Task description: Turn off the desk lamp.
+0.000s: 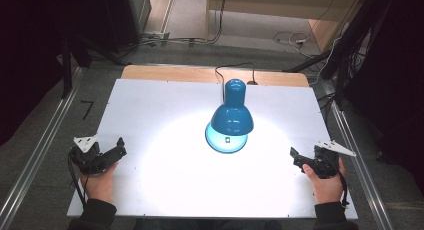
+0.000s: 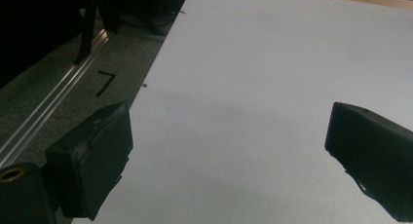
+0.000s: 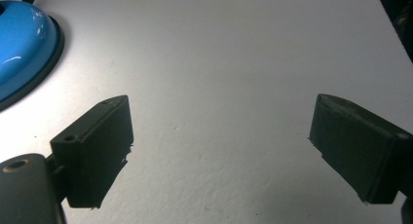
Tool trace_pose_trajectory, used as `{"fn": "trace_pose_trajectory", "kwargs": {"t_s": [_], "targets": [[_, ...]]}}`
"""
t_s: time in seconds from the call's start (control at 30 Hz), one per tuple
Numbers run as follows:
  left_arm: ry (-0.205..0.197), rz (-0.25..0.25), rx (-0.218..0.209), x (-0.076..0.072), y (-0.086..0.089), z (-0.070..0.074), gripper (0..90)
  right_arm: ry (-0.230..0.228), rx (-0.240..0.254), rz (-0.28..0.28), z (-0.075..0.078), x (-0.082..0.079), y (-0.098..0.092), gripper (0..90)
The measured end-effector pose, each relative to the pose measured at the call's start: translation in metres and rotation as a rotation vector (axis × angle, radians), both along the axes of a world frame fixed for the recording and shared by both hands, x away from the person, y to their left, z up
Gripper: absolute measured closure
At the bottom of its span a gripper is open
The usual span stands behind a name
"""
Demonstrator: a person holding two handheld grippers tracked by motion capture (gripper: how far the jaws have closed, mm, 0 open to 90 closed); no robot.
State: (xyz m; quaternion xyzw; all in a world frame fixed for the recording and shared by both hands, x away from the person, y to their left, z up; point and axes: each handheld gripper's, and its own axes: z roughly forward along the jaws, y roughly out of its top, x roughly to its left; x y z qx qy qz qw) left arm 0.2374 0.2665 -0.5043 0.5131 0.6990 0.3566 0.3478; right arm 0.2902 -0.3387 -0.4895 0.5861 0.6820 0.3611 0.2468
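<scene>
You hold both grippers low at the counter's near corners, and neither touches anything. The left gripper has its fingers spread wide over bare white board; the right gripper has its fingers just as far apart. The blue lamp stands lit, well ahead of both, its base ahead and to the left of your right fingers. This looks like the resting stance before a reach. Next, I'd judge, you bring one gripper forward to the lamp, keeping the fingers apart until they flank the shade or the neck.
</scene>
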Motion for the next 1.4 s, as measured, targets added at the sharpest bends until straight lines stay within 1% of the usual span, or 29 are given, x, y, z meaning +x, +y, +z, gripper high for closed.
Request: {"fn": "trace_pose_trajectory", "kwargs": {"t_s": [0.1, 0.17, 0.27, 0.33, 0.37, 0.43, 0.47, 0.77, 0.9, 1.17, 1.3, 1.4], "targets": [[0.002, -0.004, 0.002, 0.001, 0.000, 0.000, 4.2, 0.002, -0.003, 0.002, 0.000, 0.000, 0.002, 7.8], [0.004, -0.005, 0.000, 0.001, 0.000, -0.001, 4.2, -0.011, 0.004, 0.014, 0.000, 0.001, 0.004, 7.8], [0.005, -0.004, 0.002, 0.000, -0.001, -0.001, 4.2, -0.014, 0.008, 0.021, 0.001, 0.001, 0.006, 7.8], [0.006, -0.005, 0.002, 0.000, -0.001, -0.001, 4.2, -0.012, 0.019, 0.029, 0.002, 0.000, 0.009, 7.9], [0.006, -0.005, 0.002, 0.000, -0.001, -0.001, 4.2, -0.014, 0.018, 0.035, 0.003, 0.000, 0.011, 9.9], [0.005, -0.006, 0.001, 0.000, -0.002, -0.001, 4.2, -0.019, 0.017, 0.037, 0.003, 0.000, 0.012, 10.0], [0.005, -0.008, 0.001, 0.001, -0.002, -0.001, 4.2, -0.025, 0.024, 0.049, 0.004, 0.000, 0.014, 10.3], [0.009, -0.013, 0.001, 0.001, -0.001, -0.001, 4.2, -0.019, 0.017, 0.081, 0.004, 0.000, 0.026, 10.5], [0.012, -0.013, 0.004, 0.001, -0.002, -0.001, 4.2, -0.006, 0.044, 0.102, 0.003, 0.000, 0.032, 10.5], [0.015, -0.020, 0.004, 0.002, -0.003, -0.002, 4.2, -0.013, 0.042, 0.129, 0.003, 0.002, 0.043, 11.2], [0.017, -0.018, 0.006, 0.002, -0.003, -0.002, 4.2, -0.010, 0.051, 0.143, 0.003, 0.003, 0.048, 12.7], [0.020, -0.020, 0.010, 0.002, -0.004, -0.002, 4.2, -0.014, 0.043, 0.150, 0.004, 0.004, 0.052, 13.7]]}}
